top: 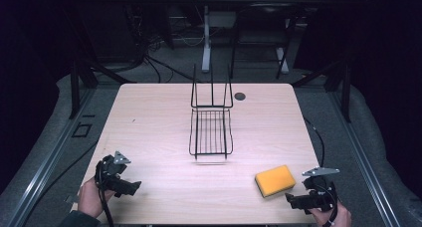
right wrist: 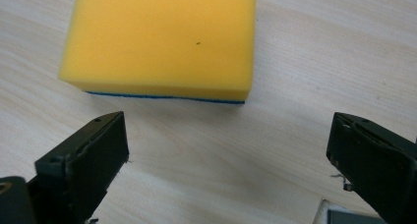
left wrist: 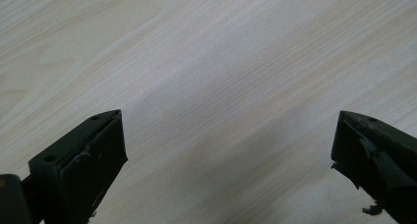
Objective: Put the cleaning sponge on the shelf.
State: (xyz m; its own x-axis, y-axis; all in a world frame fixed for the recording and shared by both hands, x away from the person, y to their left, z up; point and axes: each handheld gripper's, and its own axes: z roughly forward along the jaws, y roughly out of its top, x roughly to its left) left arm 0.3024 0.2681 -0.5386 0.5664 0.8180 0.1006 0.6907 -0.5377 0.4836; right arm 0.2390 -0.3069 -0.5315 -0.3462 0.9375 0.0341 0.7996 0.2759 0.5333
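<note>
Sponge (top: 275, 180) work, by the look of it, since that is what the right gripper points at. Largest first: the table (top: 149, 117), pale wood, with a black wire rack (top: 211, 132) standing at its middle, well apart from both hands. The sponge — yellow on top, a thin blue layer beneath (right wrist: 162, 37) — lies flat at the near right, its long axis running left to right and tilted a little, right end farther. The right gripper (top: 298, 201) sits just beside it, at the near right corner, aimed toward the sponge's near long side; its jaws stand wide apart with only bare table between them. The left gripper (top: 130, 187) rests at the near left, also spread wide over bare wood (left wrist: 221, 86), far from the sponge. So the right hand is much the nearer — I judge a short push forward would bring the sponge between its jaws.
</note>
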